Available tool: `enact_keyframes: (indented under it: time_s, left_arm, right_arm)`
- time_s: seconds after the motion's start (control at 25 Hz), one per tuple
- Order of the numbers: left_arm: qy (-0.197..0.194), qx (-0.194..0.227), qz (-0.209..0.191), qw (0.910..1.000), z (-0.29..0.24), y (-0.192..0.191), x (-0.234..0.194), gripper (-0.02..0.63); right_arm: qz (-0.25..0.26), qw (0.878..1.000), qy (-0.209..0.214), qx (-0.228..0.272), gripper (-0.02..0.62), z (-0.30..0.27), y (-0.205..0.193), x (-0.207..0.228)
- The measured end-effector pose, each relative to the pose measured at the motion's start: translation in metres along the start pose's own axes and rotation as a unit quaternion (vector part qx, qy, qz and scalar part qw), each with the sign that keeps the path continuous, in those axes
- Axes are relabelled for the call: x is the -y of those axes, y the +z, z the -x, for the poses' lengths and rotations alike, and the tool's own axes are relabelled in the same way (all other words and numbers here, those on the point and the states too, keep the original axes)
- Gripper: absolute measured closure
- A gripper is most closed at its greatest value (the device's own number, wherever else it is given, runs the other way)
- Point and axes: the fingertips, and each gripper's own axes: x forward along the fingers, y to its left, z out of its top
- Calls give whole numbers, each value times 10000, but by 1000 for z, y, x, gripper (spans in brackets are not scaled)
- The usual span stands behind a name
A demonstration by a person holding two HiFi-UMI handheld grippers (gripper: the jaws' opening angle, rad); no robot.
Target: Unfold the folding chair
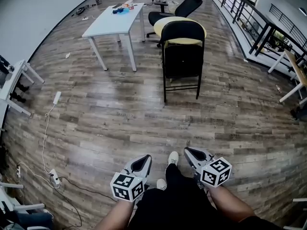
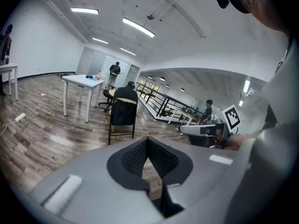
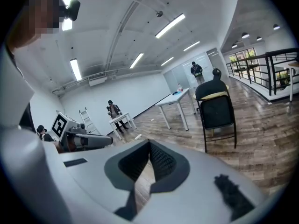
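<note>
Grippers: left gripper (image 1: 143, 160) and right gripper (image 1: 194, 154) are both clamped tight with nothing between the jaws, held low by the person's legs.
Chair spot: black folding chair (image 1: 182, 56) stands folded on the wood floor (image 1: 144, 114), well apart from both grippers, with something yellow (image 1: 168, 23) just behind it.
Handling guess: stiff metal tube frame, probably light-ish but tippy. Smooth tube could slip in the pads.
Where to grab: I'd go top of the backrest with one and the seat's front edge with the other.
Containers: none I can spot. The white table (image 1: 112, 20) beyond has small bits on top, too small to tell.
</note>
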Motion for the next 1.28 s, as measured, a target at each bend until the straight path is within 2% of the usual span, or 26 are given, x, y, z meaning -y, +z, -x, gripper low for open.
enact_keyframes:
  time_s: [0.2,0.48,0.76,1.04,1.28]
  left_arm:
    - [57,-57,-124,9999,-29,24,-12,598]
    - [32,80,-190,9998,-68,73,-20,598]
    - [104,6,-404,9991,-115,99,-23,598]
    - [39,34,-756,9971,-167,132,-10,598]
    - [13,-173,-805,9966,-180,132,-8,598]
  right_arm:
    - [-18,10000,8,11,591,-18,23,27]
    - [-38,10000,77,-39,591,-41,54,63]
    - [0,9997,176,141,591,-49,89,103]
    - [-81,9995,218,201,591,-53,100,141]
    - [-240,9993,220,207,591,-53,97,152]
